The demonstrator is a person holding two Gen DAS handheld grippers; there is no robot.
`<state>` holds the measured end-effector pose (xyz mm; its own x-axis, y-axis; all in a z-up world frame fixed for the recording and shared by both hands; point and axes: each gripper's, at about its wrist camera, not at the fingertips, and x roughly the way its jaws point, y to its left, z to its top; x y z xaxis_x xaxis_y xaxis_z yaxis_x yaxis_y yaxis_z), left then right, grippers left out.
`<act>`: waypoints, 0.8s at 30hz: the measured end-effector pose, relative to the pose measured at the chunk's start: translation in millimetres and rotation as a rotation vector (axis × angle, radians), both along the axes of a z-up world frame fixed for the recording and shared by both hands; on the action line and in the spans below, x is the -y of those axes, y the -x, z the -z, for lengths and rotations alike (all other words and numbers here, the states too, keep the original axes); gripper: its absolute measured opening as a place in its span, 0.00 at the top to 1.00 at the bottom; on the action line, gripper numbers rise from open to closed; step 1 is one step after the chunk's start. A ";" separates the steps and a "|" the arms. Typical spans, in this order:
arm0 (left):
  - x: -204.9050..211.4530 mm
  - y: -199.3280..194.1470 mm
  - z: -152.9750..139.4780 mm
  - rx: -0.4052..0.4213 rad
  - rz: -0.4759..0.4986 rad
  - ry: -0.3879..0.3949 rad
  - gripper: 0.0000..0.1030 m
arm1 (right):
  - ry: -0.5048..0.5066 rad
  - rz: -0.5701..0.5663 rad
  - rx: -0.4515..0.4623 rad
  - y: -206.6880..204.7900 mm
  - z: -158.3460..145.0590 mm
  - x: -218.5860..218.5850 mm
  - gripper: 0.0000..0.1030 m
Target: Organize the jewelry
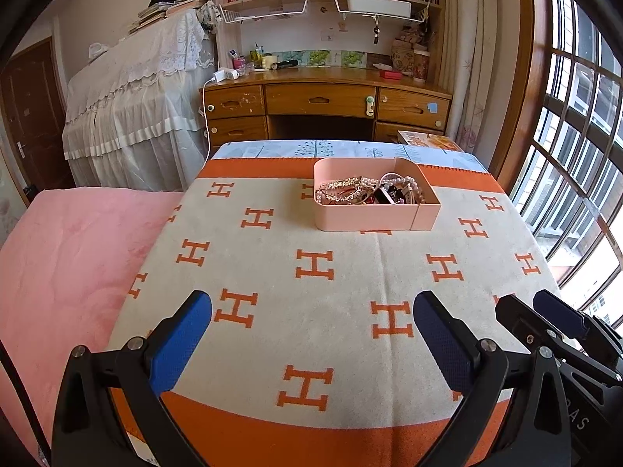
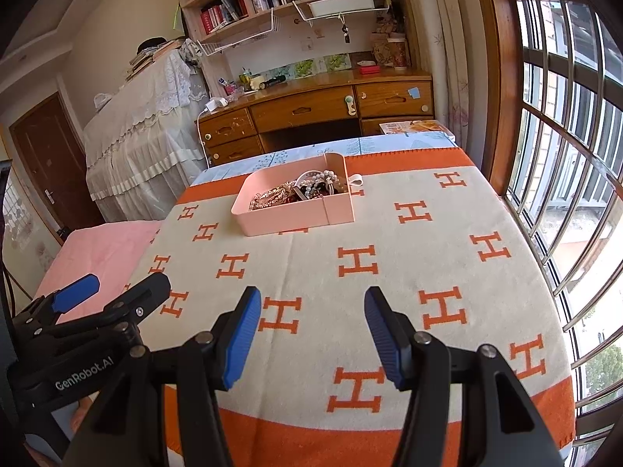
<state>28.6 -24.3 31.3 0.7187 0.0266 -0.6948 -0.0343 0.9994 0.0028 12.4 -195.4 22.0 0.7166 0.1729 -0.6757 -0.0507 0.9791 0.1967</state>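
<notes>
Fingers of both the left gripper (image 1: pixel 311 334) and the right gripper (image 2: pixel 311 334) are spread, holding nothing, low over the blanket (image 1: pixel 272 350). The jewelry (image 1: pixel 370 190) lies tangled in the pink box (image 1: pixel 366 220), well ahead. Approach slowly and pinch one outer strand only.

A pink box (image 1: pixel 373 216) sits open-topped on the H-patterned blanket (image 1: pixel 311 311), near its far edge. Jewelry (image 1: pixel 370 190) lies heaped inside: pearl strands, gold-toned chains and dark pieces tangled together, mostly toward the right end.
</notes>
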 end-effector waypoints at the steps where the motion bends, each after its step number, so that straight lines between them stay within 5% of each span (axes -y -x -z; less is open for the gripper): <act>1: 0.2 -0.3 0.7 0.000 -0.001 -0.004 0.01 | -0.001 0.001 -0.003 0.0 0.4 -0.3 0.46; 24: -0.2 1.5 4.8 -0.004 -0.013 -0.023 0.01 | 0.005 0.011 -0.008 -1.2 5.0 0.9 0.46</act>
<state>27.1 -24.0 26.5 0.7152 0.0520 -0.6969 -0.0470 0.9985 0.0262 13.5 -196.3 17.0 0.7133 0.1614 -0.6821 -0.0381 0.9806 0.1922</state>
